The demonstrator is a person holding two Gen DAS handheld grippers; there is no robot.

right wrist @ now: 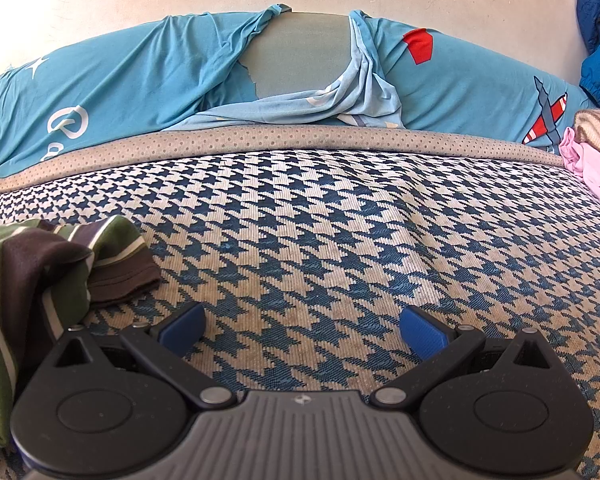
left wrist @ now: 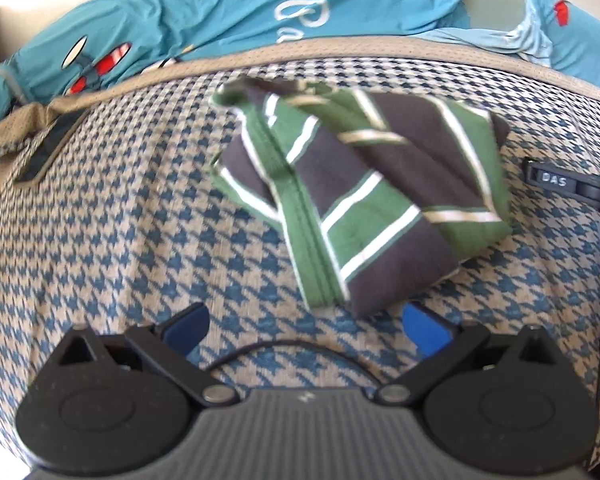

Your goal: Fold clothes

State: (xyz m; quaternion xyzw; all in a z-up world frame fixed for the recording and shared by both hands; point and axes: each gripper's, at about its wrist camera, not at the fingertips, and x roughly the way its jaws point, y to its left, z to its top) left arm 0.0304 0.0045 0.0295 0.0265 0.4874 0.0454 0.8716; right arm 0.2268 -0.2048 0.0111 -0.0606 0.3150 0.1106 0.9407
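**Striped shirt lying folded, both grippers standing off**

On the houndstooth cushion, a green-and-dark striped shirt is lying in a compact, roughly folded bundle, its green zip or placket band running down the near left side. In the left wrist view it is sitting just ahead of the left gripper, whose jaws are spread wide and gripping nothing; the bundle's near corner is reaching almost between the blue pads without clearly touching them. In the right wrist view the same shirt is showing at the left edge, beside the right gripper, whose jaws are likewise released over bare cushion.

Behind the cushion, a blue printed cover is draping over the backrest, and a pink garment is waiting at the far right.

The shirt is looking like a soft, light knit: it will be sagging and unfolding if lifted by one layer. The fold appears nearly finished, though the top layers are sitting askew. Judging from this, the safest hold is along the thick folded edges, pinching all layers together, one gripper at each end, rather than at the loose hem corner trailing towards the right gripper.
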